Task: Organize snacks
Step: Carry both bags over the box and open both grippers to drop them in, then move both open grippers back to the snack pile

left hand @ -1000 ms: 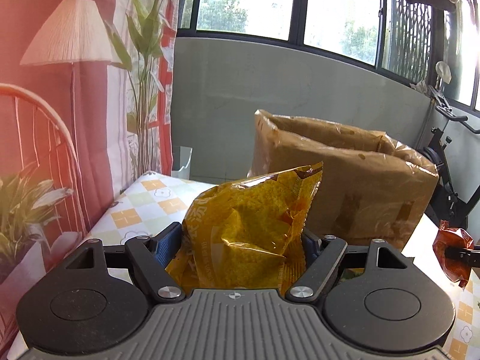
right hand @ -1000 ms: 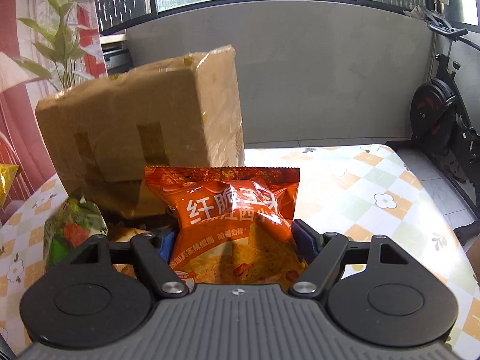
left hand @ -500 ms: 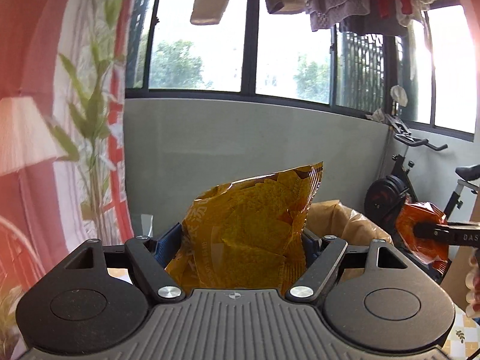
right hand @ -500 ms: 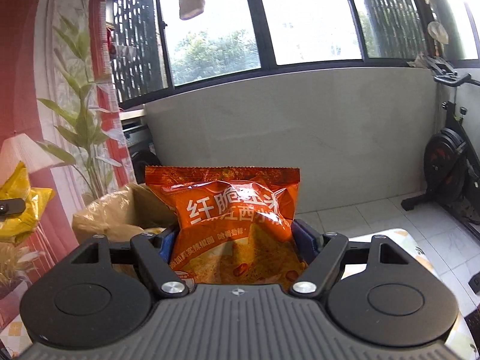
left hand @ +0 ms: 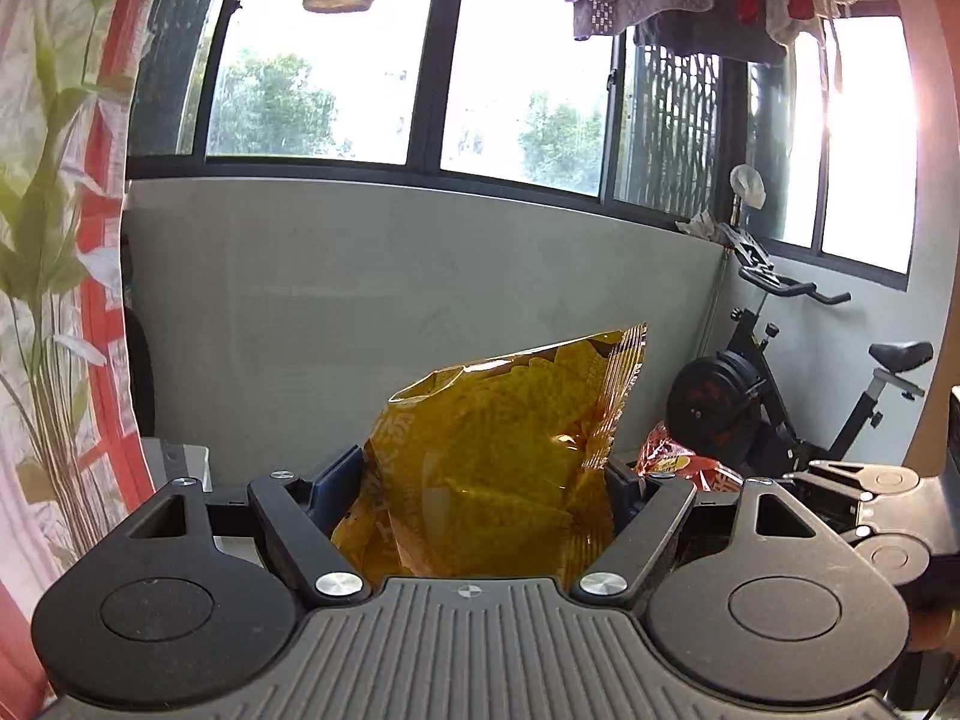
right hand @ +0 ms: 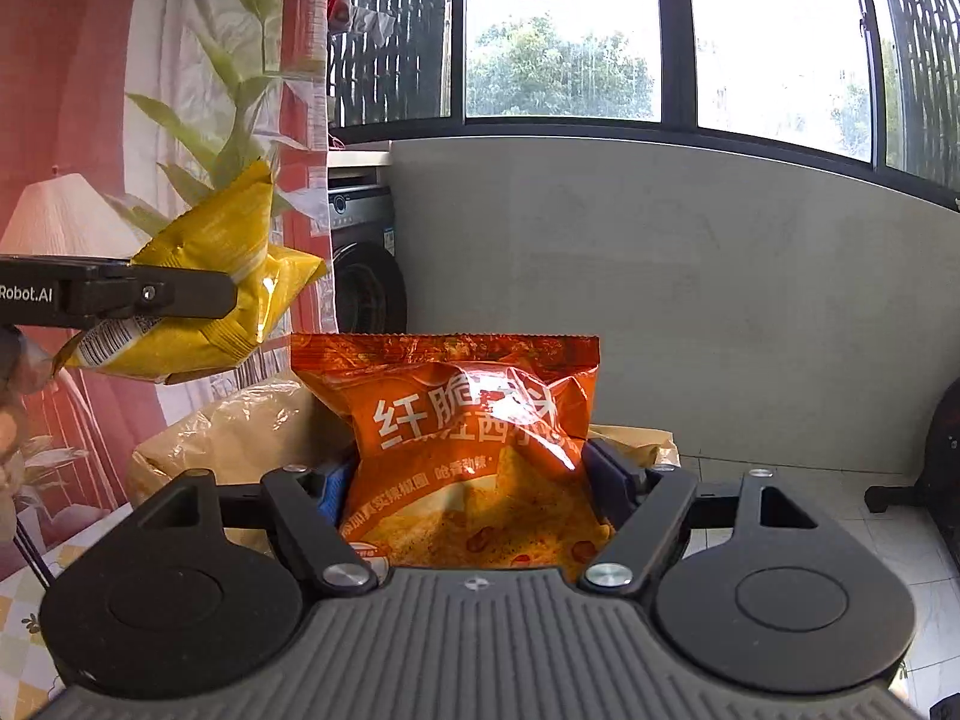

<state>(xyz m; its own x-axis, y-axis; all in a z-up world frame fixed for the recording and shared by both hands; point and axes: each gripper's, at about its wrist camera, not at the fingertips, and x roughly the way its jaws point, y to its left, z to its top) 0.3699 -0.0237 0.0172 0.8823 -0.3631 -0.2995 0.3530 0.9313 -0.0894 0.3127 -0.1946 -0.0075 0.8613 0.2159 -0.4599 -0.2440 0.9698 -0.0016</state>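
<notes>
My left gripper (left hand: 486, 480) is shut on a yellow snack bag (left hand: 504, 468) and holds it high in the air. It also shows in the right wrist view (right hand: 204, 294), up at the left. My right gripper (right hand: 474, 480) is shut on an orange snack bag (right hand: 474, 450) with white characters. That orange bag also shows in the left wrist view (left hand: 678, 462), low at the right, behind my fingers. The brown cardboard box (right hand: 240, 426) with its open top sits just below and behind the orange bag.
A grey low wall (left hand: 360, 300) and windows stand ahead. An exercise bike (left hand: 780, 396) is at the right. A plant-print curtain (right hand: 120, 120) hangs at the left. The checked tablecloth (right hand: 24, 600) shows at the lower left.
Both grippers have risen with their bags. The box has dropped from the left view and sits low in the right view. The two grippers have come closer side by side.
</notes>
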